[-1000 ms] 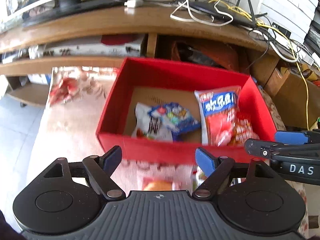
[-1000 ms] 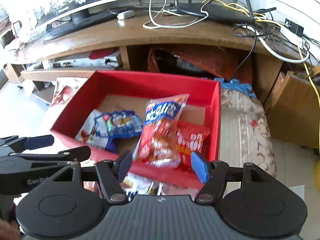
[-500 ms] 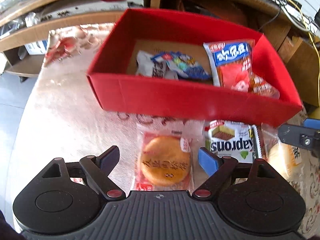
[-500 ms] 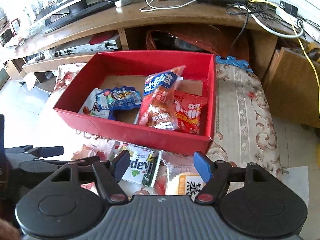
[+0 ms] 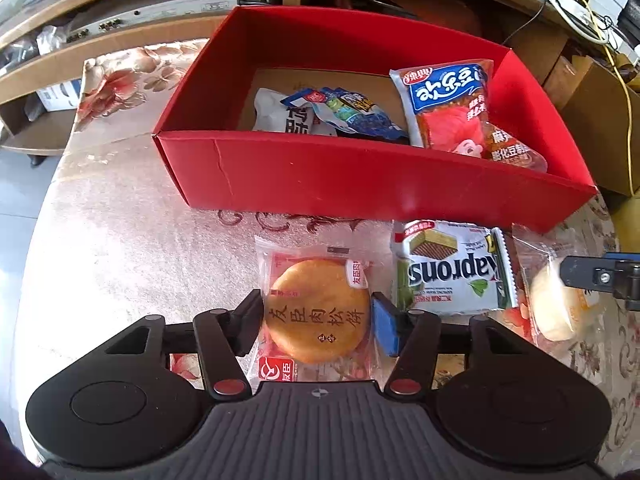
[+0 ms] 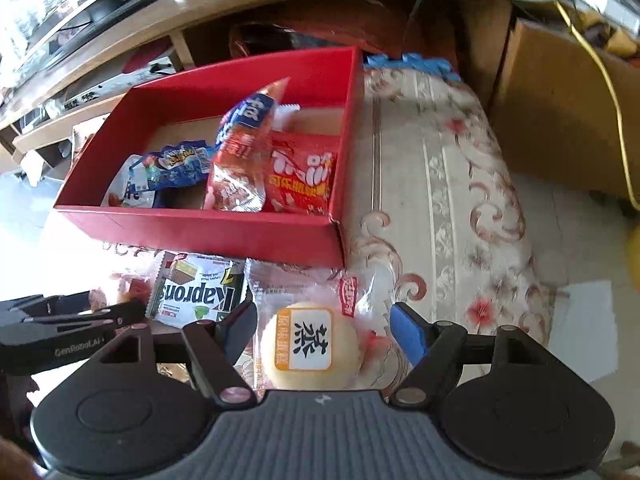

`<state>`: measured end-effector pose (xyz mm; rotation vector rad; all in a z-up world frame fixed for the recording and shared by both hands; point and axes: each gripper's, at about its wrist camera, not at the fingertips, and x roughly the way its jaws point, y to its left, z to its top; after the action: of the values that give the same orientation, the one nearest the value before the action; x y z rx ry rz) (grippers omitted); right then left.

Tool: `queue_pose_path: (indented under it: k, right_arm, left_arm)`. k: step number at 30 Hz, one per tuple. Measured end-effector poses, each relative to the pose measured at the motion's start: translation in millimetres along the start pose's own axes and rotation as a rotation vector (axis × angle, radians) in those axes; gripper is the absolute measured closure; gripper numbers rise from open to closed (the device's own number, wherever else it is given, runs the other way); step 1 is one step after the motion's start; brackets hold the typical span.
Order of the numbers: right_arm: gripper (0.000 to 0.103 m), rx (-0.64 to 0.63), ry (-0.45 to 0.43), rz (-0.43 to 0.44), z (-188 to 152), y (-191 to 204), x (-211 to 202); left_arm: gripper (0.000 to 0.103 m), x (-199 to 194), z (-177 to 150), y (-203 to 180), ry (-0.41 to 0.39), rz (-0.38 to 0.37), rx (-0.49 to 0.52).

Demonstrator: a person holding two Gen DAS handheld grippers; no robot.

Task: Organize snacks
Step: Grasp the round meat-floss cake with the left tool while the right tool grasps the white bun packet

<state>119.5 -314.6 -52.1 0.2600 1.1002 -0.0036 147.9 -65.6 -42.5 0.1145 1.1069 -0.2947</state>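
Each tool is matte black: a ribbed housing flanked by round discs, hinged link arms with silvery-red pivot screws, and blue pads on its fingers (image 5: pixel 386 330). The left tool (image 6: pixel 60 330) carries white "GenRobot.AI" lettering.

A red box (image 5: pixel 360 184), open-topped, is set on the floral-clothed bench (image 5: pixel 120 240); inside it a white packet, a blue packet (image 5: pixel 348 114), a tall red-and-blue bag (image 5: pixel 448 104) tilted against the wall, and a red bag (image 6: pixel 300 176) are seen. In front of it three snacks are laid flat: a golden round cake (image 5: pixel 318 312) in clear wrap, a white-and-green wafer pack (image 5: pixel 452 268), and a pale bun (image 6: pixel 312 348).
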Motion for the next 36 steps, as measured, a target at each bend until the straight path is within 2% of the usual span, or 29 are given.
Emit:
queue_pose_path:
  k: [3,8,10,12,14,19,23,27,28,29,30,31,32,34,36]
  right_arm:
    - [0.027,0.002,0.027,0.026,0,0,8]
    - [0.024,-0.028,0.089,0.005,-3,5,29]
    - [0.017,-0.054,0.094,-0.005,-5,10,36]
    - [0.016,-0.076,0.093,-0.023,-5,16,39]
    - [0.013,-0.091,0.089,-0.038,-7,19,40]
    - [0.0,-0.131,0.099,-0.029,-10,25,45]
    - [0.0,-0.206,0.109,-0.096,-14,42,51]
    - [0.0,-0.17,0.094,-0.087,-14,38,50]
    - [0.0,-0.179,0.089,-0.095,-15,39,49]
    - [0.003,-0.174,0.083,-0.099,-17,40,48]
    - [0.005,-0.17,0.079,-0.099,-19,40,46]
    - [0.014,-0.173,0.076,-0.1,-20,42,43]
    - [0.027,-0.177,0.072,-0.097,-22,43,39]
    - [0.044,-0.183,0.06,-0.099,-26,44,30]
    - [0.046,-0.177,0.058,-0.096,-33,46,25]
  left_arm:
    - [0.04,-1,-2,-1,0.002,-0.011,0.006]
    - [0.039,0,-2,1,0.004,-0.019,0.003]
    - [0.039,0,-2,1,0.003,-0.02,0.003]
    - [0.037,0,-2,1,0.001,-0.016,0.011]
    - [0.03,1,-3,0,0.0,-0.009,0.014]
    - [0.024,3,-4,-1,-0.003,0.025,0.032]
    - [0.015,6,-6,1,0.002,0.039,0.038]
    - [0.016,5,-7,-1,0.001,0.057,0.054]
    - [0.02,5,-7,-1,-0.002,0.057,0.055]
    - [0.03,3,-7,-2,-0.008,0.055,0.059]
    - [0.035,0,-7,-3,-0.012,0.045,0.063]
    - [0.039,-2,-9,-4,-0.013,0.04,0.065]
    - [0.039,-4,-10,-5,-0.013,0.034,0.066]
    - [0.04,-7,-15,-6,-0.012,0.03,0.072]
    - [0.04,-10,-20,-7,-0.01,0.022,0.077]
